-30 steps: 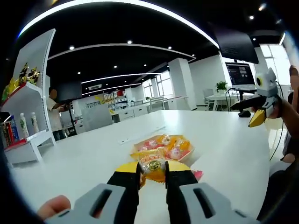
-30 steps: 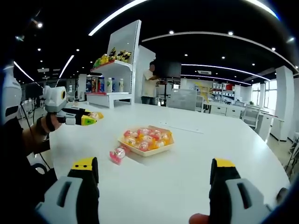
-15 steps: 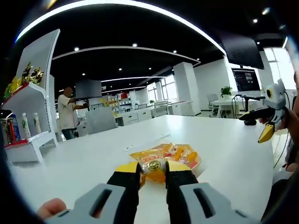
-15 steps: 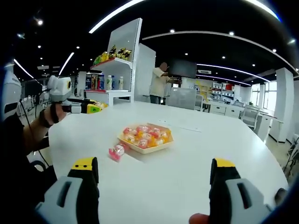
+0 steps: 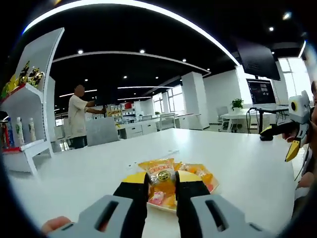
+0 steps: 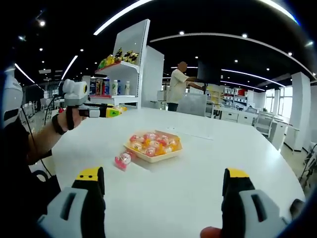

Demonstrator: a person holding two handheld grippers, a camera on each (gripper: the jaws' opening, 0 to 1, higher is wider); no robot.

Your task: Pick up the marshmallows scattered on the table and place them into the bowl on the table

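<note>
L gripper (image 5: 161, 187), left gripper view: fingers (image 5: 134, 196) close together, clamped on a yellow-orange wrapped marshmallow (image 5: 161, 177) w/ a round label. Packet sticks up past the tips at 12 o'clock, held in the air over the near edge of the bowl (image 5: 210, 184). Bowl is a shallow tray just beyond the fingertips, more wrapped sweets in it, spreading toward 1–2 o'clock. It sits on the white surface (image 5: 99, 168).

Same view, R gripper (image 5: 292, 144) comes in at 3 o'clock, yellow tip pointing down, off the surface edge.

R gripper (image 6: 163, 186), right gripper view: fingers (image 6: 89, 191) wide apart, nothing between them, touching nothing. Bowl (image 6: 154, 157) at 12 o'clock from the gap, well beyond the tips, full of pink/yellow/orange packets. One pink marshmallow (image 6: 122, 160) lies loose on the surface (image 6: 208, 163), just beside the bowl's near-left corner, at 11 o'clock from the gap, nearer the L finger than the R one.

Same view, L gripper (image 6: 113, 112) at 10 o'clock, held by a hand (image 6: 74, 116) w/ a dark wrist strap, raised above the surface and short of the bowl; yellow packet at its tip, too small to tell more.

Background: shelf (image 6: 119, 74) w/ bottles and snacks at 11 o'clock, a person (image 6: 177, 91) standing beyond the surface's far edge.
</note>
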